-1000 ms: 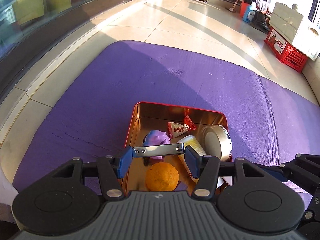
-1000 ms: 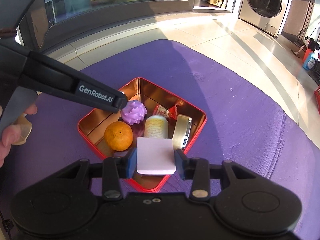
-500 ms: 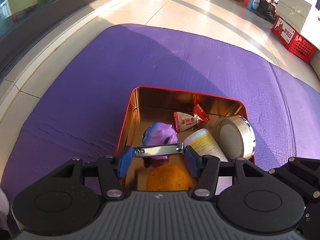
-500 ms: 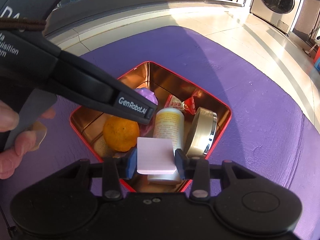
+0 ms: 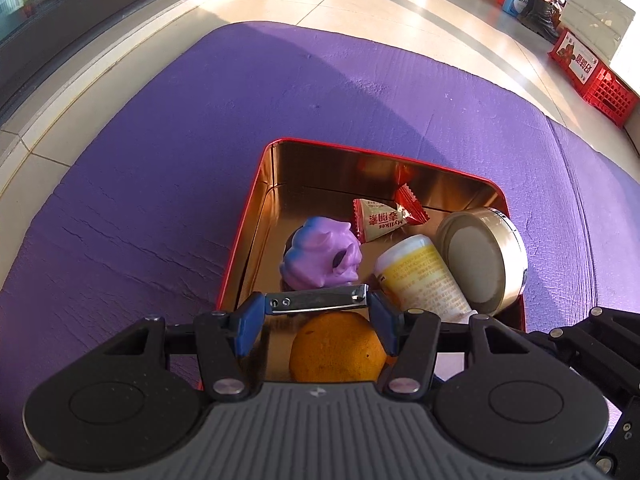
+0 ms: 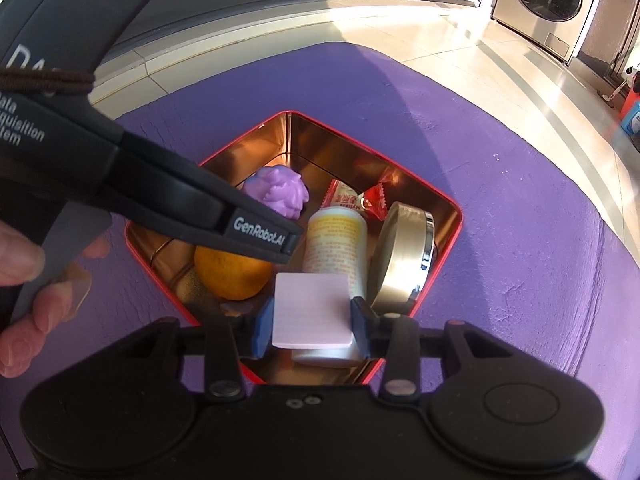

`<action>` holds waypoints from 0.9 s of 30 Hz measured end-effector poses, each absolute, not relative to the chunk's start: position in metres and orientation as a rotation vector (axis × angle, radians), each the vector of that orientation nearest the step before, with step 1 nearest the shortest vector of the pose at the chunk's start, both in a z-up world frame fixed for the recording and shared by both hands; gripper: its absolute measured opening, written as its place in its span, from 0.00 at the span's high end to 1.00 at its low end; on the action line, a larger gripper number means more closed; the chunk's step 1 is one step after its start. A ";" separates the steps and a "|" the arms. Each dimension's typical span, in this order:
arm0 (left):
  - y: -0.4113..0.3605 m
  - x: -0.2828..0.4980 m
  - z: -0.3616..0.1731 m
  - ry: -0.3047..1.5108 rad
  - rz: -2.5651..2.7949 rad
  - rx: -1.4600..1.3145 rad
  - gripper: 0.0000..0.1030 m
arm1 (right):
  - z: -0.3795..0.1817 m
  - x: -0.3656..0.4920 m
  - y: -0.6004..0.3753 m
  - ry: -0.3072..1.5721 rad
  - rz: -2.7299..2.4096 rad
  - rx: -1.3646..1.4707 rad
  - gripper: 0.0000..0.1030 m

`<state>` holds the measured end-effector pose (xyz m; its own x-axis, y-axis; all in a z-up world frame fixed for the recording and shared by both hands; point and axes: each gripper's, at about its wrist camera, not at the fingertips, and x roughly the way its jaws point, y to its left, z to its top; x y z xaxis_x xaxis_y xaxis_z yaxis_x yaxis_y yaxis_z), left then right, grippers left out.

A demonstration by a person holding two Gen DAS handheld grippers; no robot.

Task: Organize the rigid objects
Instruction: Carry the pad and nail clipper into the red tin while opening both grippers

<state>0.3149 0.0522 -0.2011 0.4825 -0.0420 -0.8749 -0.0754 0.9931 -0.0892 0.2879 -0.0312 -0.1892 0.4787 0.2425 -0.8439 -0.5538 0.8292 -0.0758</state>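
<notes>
A red tin box with a gold inside lies on a purple mat; it also shows in the right wrist view. It holds an orange, a purple toy, a yellow-labelled bottle, a round gold tin and two wrapped candies. My left gripper is shut on a metal nail clipper, just above the orange. My right gripper is shut on a pale pink pad over the box's near corner. The left gripper's body crosses the right wrist view.
The purple mat lies on a tiled floor. A red crate and bottles stand at the far right. A washing machine stands at the back. A glass door frame runs along the left.
Both grippers have moved forward and down over the box, which now looks larger and nearer. Each still holds its object.
</notes>
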 end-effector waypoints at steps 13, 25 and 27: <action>0.052 0.307 -0.195 1.073 0.017 -0.140 0.40 | -0.179 0.289 -0.046 0.970 0.494 -0.273 0.51; 0.047 0.283 -0.155 1.020 0.004 -0.141 0.35 | -0.151 0.278 -0.064 0.957 0.494 -0.172 0.37; 0.046 0.278 -0.147 1.012 0.005 -0.135 0.35 | -0.143 0.274 -0.069 0.954 0.490 -0.153 0.35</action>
<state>0.2779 0.0455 -0.1471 0.5311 -0.0582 -0.8453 -0.0671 0.9916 -0.1105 0.2739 -0.0693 -0.1427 0.4792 0.3330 -0.8121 -0.4656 0.8808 0.0864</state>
